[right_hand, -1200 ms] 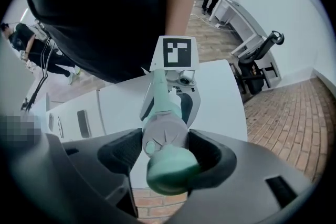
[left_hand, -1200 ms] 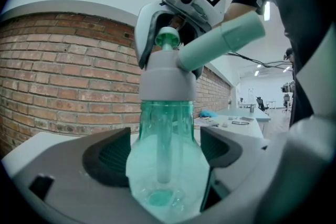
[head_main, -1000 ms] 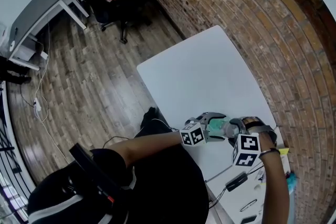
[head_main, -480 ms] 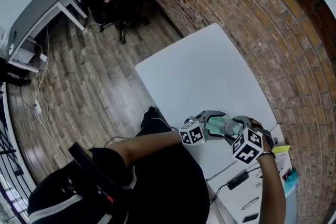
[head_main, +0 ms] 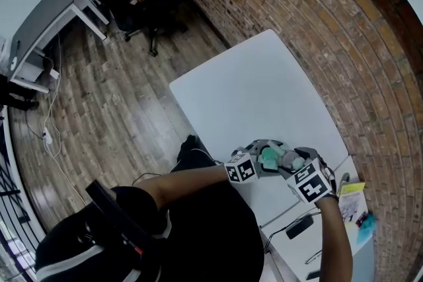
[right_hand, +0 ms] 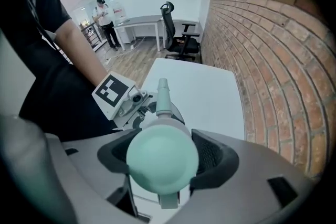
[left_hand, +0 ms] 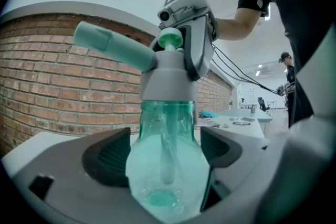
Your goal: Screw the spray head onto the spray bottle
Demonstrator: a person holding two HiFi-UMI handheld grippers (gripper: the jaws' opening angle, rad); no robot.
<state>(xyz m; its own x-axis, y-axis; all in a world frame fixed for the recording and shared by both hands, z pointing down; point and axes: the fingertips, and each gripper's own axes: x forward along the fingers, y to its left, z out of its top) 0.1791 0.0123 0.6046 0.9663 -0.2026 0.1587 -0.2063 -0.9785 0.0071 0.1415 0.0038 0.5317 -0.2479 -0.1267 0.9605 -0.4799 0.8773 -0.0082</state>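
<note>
Spray head (right_hand: pixel 162 153) inside right gripper (right_hand: pixel 161 161)

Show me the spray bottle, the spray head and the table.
spray bottle (left_hand: pixel 167 165), left gripper view, its clear green body.
spray head (right_hand: pixel 161 160), right gripper view, its rounded green top.
table (head_main: pixel 251 96), head view, bare top.

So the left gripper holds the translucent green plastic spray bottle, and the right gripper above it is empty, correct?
Not quite: the right gripper is not empty. Its jaws are closed on the mint-green and grey spray head, as the right gripper view shows. The left gripper does hold the translucent green plastic spray bottle.
</note>
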